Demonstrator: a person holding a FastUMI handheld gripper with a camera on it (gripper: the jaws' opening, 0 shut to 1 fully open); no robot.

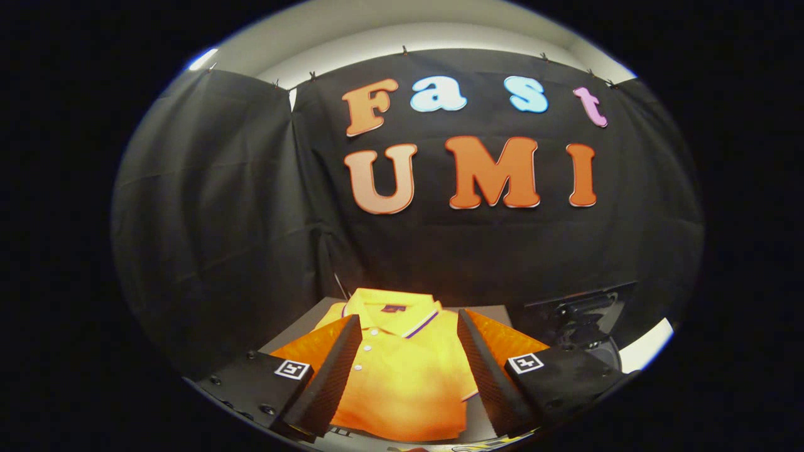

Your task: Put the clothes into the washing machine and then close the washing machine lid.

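Note:
A folded yellow polo shirt (402, 370) with a striped collar and white buttons lies flat on a grey table (490, 312). My gripper (408, 351) hangs above it, open, with the shirt showing in the wide gap between the two fingers. Neither finger touches the cloth as far as I can tell. To the right of the shirt, beyond the right finger, stands the washing machine (584, 323), a dark body with a raised dark lid (581, 301) and a white rim at its side.
Black cloth walls close the booth behind the table and to the left. A thin light rod (341, 285) leans up from the table's back left corner.

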